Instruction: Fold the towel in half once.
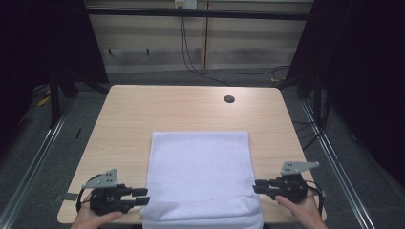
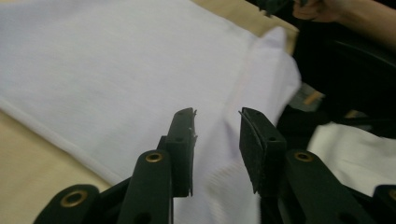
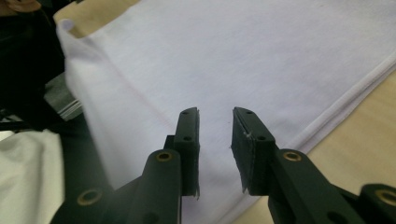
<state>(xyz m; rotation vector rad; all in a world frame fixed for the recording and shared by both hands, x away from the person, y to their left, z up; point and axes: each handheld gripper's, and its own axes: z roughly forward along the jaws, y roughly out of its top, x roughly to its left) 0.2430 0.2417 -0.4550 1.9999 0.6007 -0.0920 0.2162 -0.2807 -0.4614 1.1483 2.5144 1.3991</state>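
The towel point(image 1: 199, 176) lay between the left gripper point(image 1: 142, 196) and right gripper point(image 1: 258, 186), long axis running near to far; both stood part-open, holding nothing.

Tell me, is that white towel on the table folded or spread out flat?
Folded, it seems. The white towel lies as a neat rectangle on the table, stacked layers show along its side edge, and its near end hangs over the table's front edge.

White towel point(image 3: 243, 60) on wooden table point(image 3: 364, 140), right gripper point(image 3: 215, 140) jaws parted above it
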